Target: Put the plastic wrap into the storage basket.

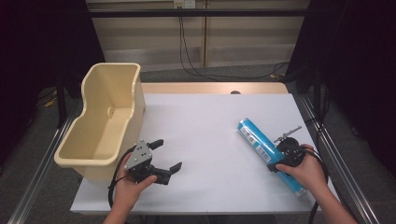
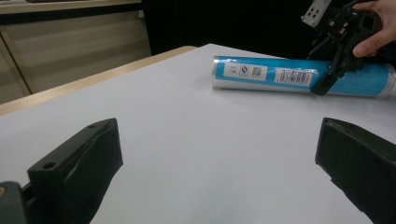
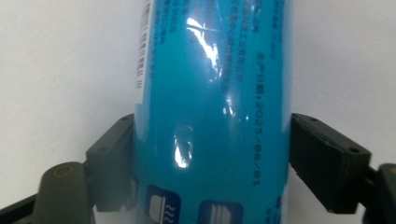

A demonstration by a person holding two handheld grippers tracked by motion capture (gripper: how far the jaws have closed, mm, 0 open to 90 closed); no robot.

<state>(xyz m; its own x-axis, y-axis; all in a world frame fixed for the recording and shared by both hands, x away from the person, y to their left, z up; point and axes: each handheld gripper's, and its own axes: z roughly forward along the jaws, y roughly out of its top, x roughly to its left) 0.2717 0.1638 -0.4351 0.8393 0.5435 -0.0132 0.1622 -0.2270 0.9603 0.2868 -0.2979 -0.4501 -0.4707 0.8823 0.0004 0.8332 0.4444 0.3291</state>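
**Right gripper straddles the tube across its long axis**

The right gripper (image 1: 280, 161) sits over the blue tube (image 1: 261, 144) near the person's end of it, jaws one on each side of the barrel. In the right gripper view the left jaw touches the tube (image 3: 210, 116) while the right jaw stands just beside it, a thin gap showing, so the grip looks close to shut but not yet firm. The tube lies flat on the tabletop (image 1: 210, 135), its long axis running from the right hand diagonally away and toward the middle, and the jaws cross that axis squarely, which suits a lift.

The left gripper (image 1: 163, 156) rests well apart on the left, jaws wide and holding nothing, pointing across the bare sheet toward the tube (image 2: 299, 77). Just beside it, at the tabletop's left edge, stands the cream bin (image 1: 105, 119), open side up. The right hand is clearly the nearer to the tube; the bin lies far across from it.
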